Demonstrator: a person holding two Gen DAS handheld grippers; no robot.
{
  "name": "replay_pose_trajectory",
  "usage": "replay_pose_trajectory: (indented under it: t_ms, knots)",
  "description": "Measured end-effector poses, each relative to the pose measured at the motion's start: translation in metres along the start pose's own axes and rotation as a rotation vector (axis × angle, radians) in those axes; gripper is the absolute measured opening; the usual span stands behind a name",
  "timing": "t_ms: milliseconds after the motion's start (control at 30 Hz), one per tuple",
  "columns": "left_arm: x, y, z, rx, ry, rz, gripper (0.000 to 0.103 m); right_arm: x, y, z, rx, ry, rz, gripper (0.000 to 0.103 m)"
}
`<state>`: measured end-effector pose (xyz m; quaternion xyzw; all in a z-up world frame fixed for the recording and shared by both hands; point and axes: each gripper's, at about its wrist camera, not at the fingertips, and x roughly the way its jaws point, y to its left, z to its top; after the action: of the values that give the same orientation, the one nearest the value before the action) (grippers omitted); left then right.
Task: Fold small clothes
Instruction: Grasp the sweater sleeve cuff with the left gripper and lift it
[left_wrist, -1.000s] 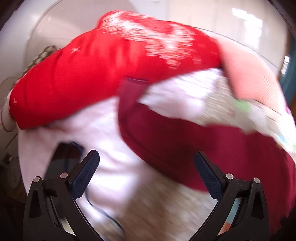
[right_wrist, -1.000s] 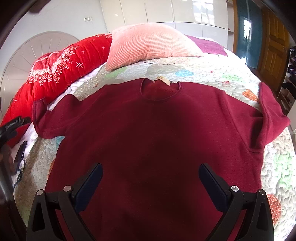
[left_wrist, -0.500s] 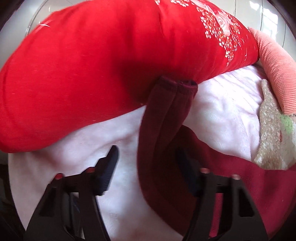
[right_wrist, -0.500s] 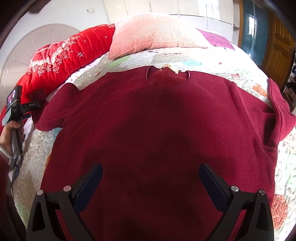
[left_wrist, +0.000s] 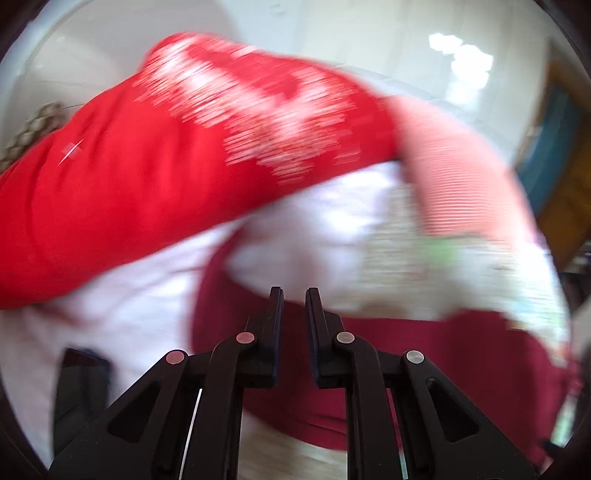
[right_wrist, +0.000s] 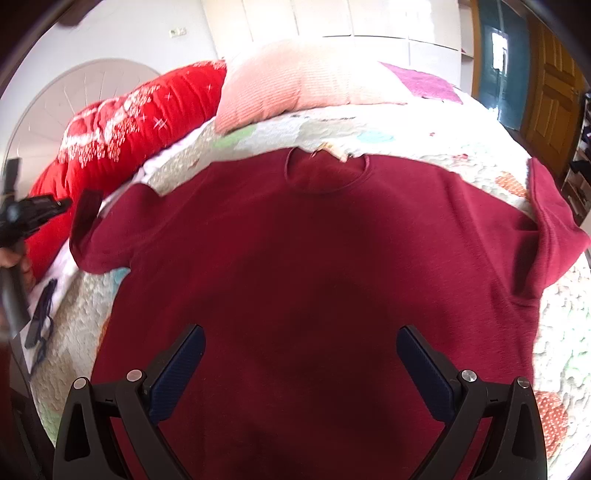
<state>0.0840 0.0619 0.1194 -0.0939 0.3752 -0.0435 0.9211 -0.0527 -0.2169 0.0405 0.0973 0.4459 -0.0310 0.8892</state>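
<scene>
The left tongs (left_wrist: 294, 295), wide apart a second ago, are now nearly clenched, yet whether they pinch the shirt (right_wrist: 314, 277) sleeve (right_wrist: 107, 240) is unclear through the blur. The shirt lies flat on the bed (right_wrist: 443, 147), collar far. The right tongs (right_wrist: 301, 343) stay released above its near hem. The first sleeve fold looks about to start.

Left gripper (left_wrist: 294, 299): jaws nearly together, a narrow gap between them, nothing visibly clamped. Right gripper (right_wrist: 300, 350): jaws spread wide, held level, nothing between them.
</scene>
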Motion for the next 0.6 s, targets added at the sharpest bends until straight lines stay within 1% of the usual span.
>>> replay_pose_trajectory:
  t_ms: [33,67,133,200,233,300,367,400,433,467,533,600]
  knots:
    - [-0.016,-0.024,0.0,0.027,-0.016,-0.076,0.011,-0.004,-0.004,0.001,0.012,-0.009,-0.001,0.103]
    - [-0.02,-0.04,0.002,0.046,-0.022,-0.119,0.011,-0.008,-0.008,0.003,0.025,-0.018,-0.001,0.103]
    - [-0.048,-0.082,-0.001,0.105,-0.04,-0.261,0.011,-0.018,-0.021,0.005,0.066,-0.045,-0.003,0.103]
    - [-0.066,-0.132,-0.007,0.175,-0.05,-0.39,0.011,-0.027,-0.033,0.006,0.092,-0.06,-0.007,0.103]
    - [-0.073,-0.157,-0.014,0.21,-0.052,-0.435,0.011,-0.031,-0.04,0.007,0.104,-0.068,-0.017,0.103]
    - [-0.075,-0.189,-0.024,0.244,-0.04,-0.479,0.011,-0.038,-0.052,0.006,0.127,-0.076,-0.046,0.103]
    - [-0.069,-0.2,-0.029,0.241,-0.015,-0.491,0.011,-0.043,-0.059,0.006,0.135,-0.075,-0.048,0.103]
    - [-0.063,-0.201,-0.032,0.226,0.003,-0.469,0.011,-0.045,-0.06,0.005,0.13,-0.073,-0.047,0.103]
    - [-0.055,-0.196,-0.034,0.214,0.019,-0.425,0.012,-0.047,-0.061,0.004,0.125,-0.072,-0.049,0.103]
    - [-0.052,-0.188,-0.034,0.211,0.027,-0.4,0.012,-0.048,-0.061,0.004,0.12,-0.072,-0.054,0.103]
    - [-0.031,-0.161,-0.032,0.203,0.051,-0.295,0.012,-0.047,-0.061,0.002,0.128,-0.07,-0.047,0.103]
    - [-0.012,-0.12,-0.028,0.176,0.069,-0.198,0.027,-0.041,-0.06,0.001,0.148,-0.057,-0.022,0.103]
